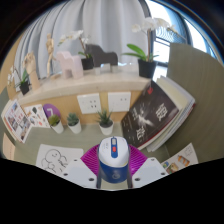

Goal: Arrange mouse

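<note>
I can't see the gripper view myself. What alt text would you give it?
A white and blue mouse sits on a blue mat on a desk, close ahead of the camera. A magazine lies to its right, small potted plants stand along the wall beyond, and white orchids sit on a shelf above.

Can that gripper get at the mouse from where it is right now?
Probably yes. The mouse lies between the gripper's fingers near their tips, and nothing stands in the way. Whether the pads already press on it cannot be told.
</note>
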`<state>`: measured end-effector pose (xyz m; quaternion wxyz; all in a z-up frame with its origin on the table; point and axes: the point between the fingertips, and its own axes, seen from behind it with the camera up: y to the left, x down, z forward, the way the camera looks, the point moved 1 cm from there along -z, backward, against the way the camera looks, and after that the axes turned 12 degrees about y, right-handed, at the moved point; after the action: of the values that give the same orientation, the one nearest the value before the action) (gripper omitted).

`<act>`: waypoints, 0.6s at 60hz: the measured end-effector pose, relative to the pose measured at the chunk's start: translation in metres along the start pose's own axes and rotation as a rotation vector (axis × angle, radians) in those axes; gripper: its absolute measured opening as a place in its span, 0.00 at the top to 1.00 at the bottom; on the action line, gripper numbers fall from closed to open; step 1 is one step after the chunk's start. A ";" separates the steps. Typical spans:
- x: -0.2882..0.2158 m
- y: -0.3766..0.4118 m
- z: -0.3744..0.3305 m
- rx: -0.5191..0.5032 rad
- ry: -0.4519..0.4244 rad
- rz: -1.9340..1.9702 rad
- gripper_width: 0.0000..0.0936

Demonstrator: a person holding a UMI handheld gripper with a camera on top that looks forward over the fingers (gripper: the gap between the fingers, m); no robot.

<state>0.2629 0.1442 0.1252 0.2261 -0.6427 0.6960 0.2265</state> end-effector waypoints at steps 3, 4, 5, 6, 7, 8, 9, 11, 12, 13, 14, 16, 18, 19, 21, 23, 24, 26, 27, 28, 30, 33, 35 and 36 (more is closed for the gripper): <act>-0.029 0.013 -0.028 0.007 -0.063 0.004 0.63; -0.038 0.019 -0.039 0.009 -0.082 0.004 0.63; -0.047 0.025 -0.047 0.010 -0.103 0.003 0.63; -0.055 0.032 -0.056 0.010 -0.124 0.003 0.63; -0.062 0.039 -0.065 0.009 -0.139 0.005 0.63; -0.068 0.047 -0.073 0.005 -0.154 0.006 0.63; -0.073 0.056 -0.080 0.000 -0.166 0.007 0.63; -0.082 0.074 -0.092 -0.014 -0.188 0.008 0.63; -0.086 0.084 -0.097 -0.021 -0.198 0.008 0.63; -0.089 0.094 -0.101 -0.027 -0.206 0.007 0.63; -0.091 0.104 -0.106 -0.028 -0.213 0.007 0.63; -0.094 0.122 -0.109 -0.036 -0.220 0.007 0.63; -0.093 0.141 -0.109 -0.047 -0.221 0.002 0.63; -0.092 0.151 -0.107 -0.052 -0.219 -0.002 0.63; -0.086 0.170 -0.101 -0.058 -0.208 -0.013 0.63; -0.077 0.187 -0.091 -0.056 -0.193 -0.021 0.63; -0.072 0.194 -0.085 -0.055 -0.181 -0.024 0.63; -0.060 0.208 -0.070 -0.054 -0.150 -0.029 0.63; -0.054 0.214 -0.063 -0.054 -0.135 -0.031 0.63; -0.046 0.220 -0.054 -0.054 -0.119 -0.032 0.63; -0.032 0.229 -0.037 -0.052 -0.088 -0.035 0.63; -0.007 0.237 -0.010 -0.038 -0.029 -0.040 0.63; 0.011 0.239 0.008 -0.029 0.005 -0.044 0.63; 0.020 0.240 0.016 -0.024 0.022 -0.044 0.63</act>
<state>0.0223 0.1553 0.1067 0.2154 -0.6629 0.6816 0.2227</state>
